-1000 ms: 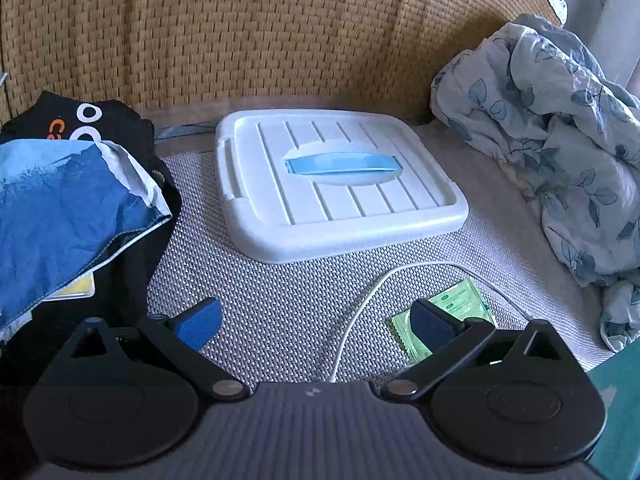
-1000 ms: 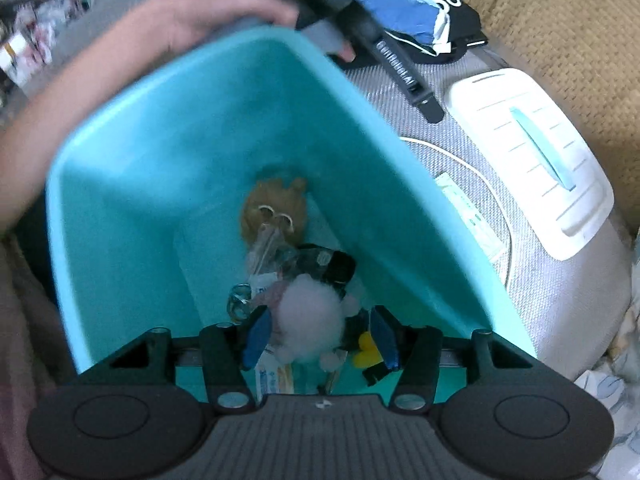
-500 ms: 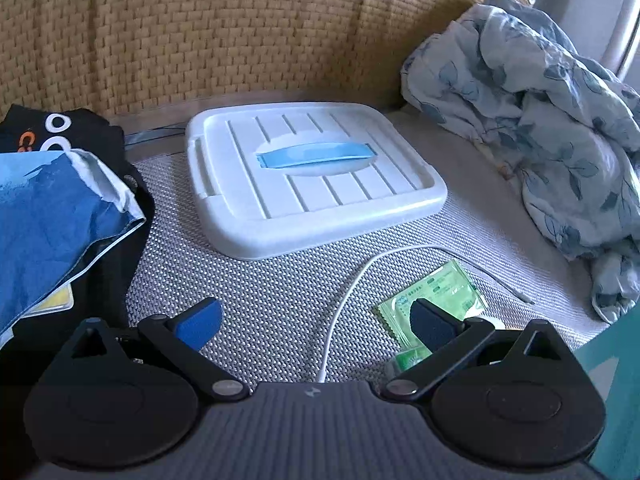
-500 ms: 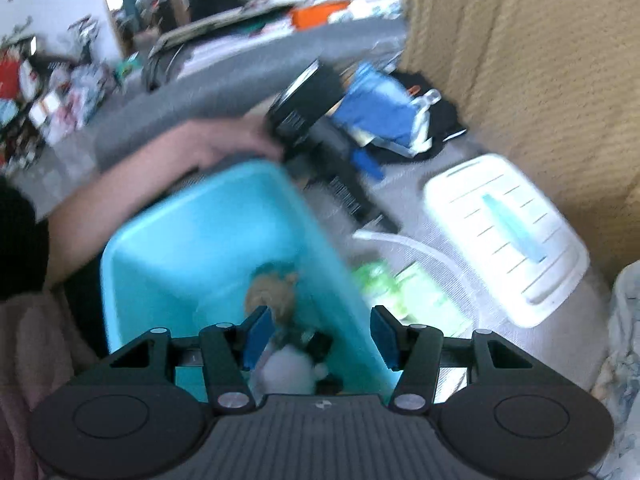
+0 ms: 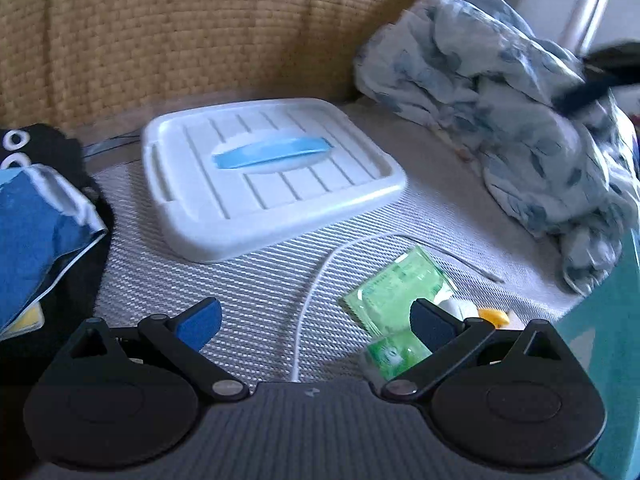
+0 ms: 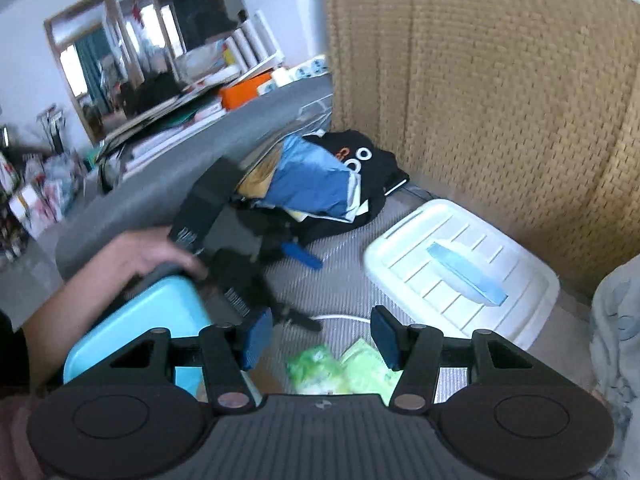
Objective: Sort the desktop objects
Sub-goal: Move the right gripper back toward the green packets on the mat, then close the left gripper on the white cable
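Both tongs, left gripper (image 5: pixel 316 320) and right gripper (image 6: pixel 318 338), gape, released and empty; green packets (image 5: pixel 394 300) at five o'clock from the white lid (image 5: pixel 264 180), print unreadable.

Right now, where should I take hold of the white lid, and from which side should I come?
Probably by the blue handle in the middle of the white lid. The lid lies flat on the grey mat, and the handle is a narrow bar over a recess. Come from above, with the fingers across the bar's short width. The lid's rim looks wide and low, which seems harder to grip.
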`<action>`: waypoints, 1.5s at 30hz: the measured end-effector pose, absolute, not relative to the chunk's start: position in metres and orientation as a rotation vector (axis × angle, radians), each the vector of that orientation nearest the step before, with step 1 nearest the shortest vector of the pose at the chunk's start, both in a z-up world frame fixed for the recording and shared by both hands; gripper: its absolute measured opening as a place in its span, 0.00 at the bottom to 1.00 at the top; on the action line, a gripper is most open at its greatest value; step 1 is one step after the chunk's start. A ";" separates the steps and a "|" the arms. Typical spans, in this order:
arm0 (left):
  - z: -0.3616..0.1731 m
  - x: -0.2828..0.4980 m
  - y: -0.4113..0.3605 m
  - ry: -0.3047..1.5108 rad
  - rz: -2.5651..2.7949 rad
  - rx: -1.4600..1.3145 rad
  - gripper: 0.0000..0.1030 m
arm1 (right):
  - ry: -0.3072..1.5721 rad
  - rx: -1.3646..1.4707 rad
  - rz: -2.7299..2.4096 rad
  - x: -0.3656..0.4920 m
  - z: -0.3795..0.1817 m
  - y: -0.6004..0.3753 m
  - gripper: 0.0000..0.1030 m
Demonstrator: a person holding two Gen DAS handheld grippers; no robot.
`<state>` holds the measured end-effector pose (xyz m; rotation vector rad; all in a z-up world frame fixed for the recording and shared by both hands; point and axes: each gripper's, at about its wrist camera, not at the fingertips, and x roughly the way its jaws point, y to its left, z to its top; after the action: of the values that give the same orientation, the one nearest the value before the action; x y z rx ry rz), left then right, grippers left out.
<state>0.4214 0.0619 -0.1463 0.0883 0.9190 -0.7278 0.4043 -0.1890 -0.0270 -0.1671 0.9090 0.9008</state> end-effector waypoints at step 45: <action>-0.181 0.430 0.045 0.968 -0.629 0.095 0.07 | 1.017 0.108 0.787 0.448 -0.122 -0.225 0.57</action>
<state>0.4301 0.0452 -0.1806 0.0951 0.9680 -0.6294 0.4480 -0.2251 -0.1225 0.1080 1.0174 0.7873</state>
